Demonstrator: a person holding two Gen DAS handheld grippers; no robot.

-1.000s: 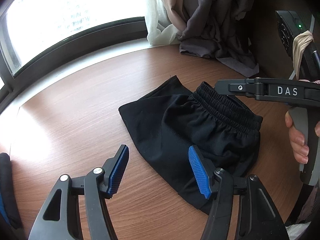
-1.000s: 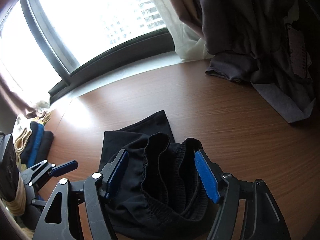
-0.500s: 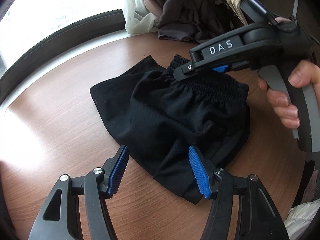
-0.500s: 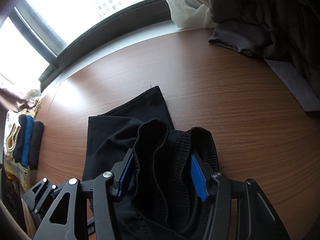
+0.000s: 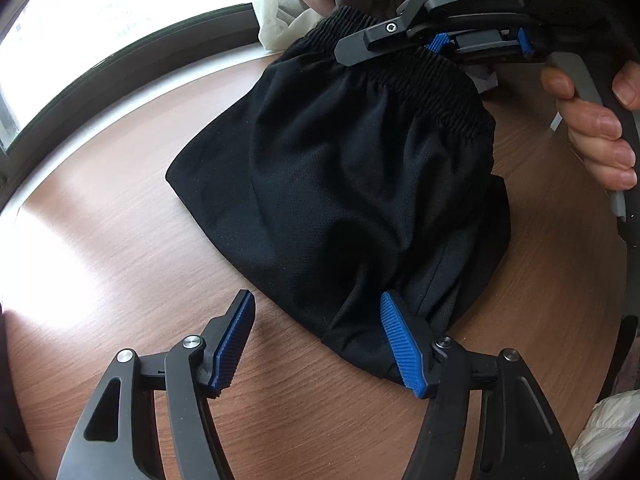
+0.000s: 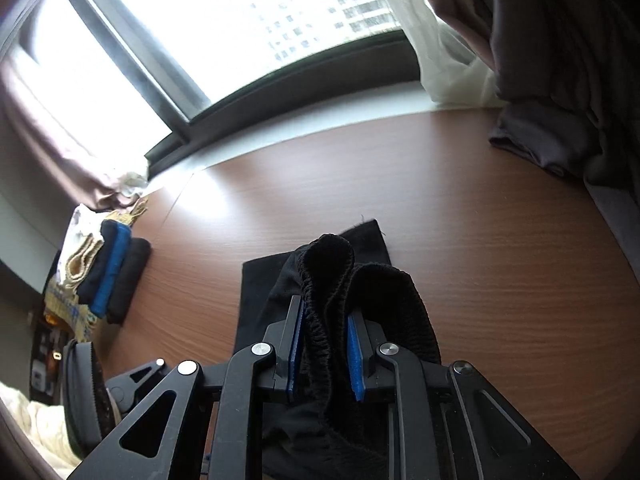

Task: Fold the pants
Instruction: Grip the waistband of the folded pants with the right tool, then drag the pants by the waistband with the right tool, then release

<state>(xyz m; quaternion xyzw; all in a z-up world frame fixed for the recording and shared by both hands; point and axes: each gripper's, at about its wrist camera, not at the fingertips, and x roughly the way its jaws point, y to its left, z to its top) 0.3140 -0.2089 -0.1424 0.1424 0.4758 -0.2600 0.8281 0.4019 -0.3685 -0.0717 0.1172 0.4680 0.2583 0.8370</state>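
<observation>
Change since a second ago: right gripper has just been closing, and its blue pads now press on the gathered waistband of the black pants, which a second ago sat loose between wider-spread fingers; the waistband is now raised off the worktop.
Landmark: the black pants, lying near the middle of the brown wooden worktop.
Right gripper pose: it angles downward at the far end of the pants, above the waistband; in the left wrist view it enters from the upper right, marked with the letters DAS.
Right hand: the hand wraps the grey handle, to the right of the pants.
Right fingers: clamped on the ribbed waistband, which bunches up in folds between them.
Left gripper pose: left gripper points steeply down at the near end of the pants.
Left fingers: apart; the right pad touches the hem at the near edge, the left pad stands over bare wood; nothing is gripped.
Pants shape: leg end flat on the wood, waistband end lifted.
Beyond the pants: a dark window frame with bright daylight.
Right of the pants: grey and cream curtains pooling onto the worktop.
Left of the pants: a stack of folded clothes in black, blue and beige, well apart.
</observation>
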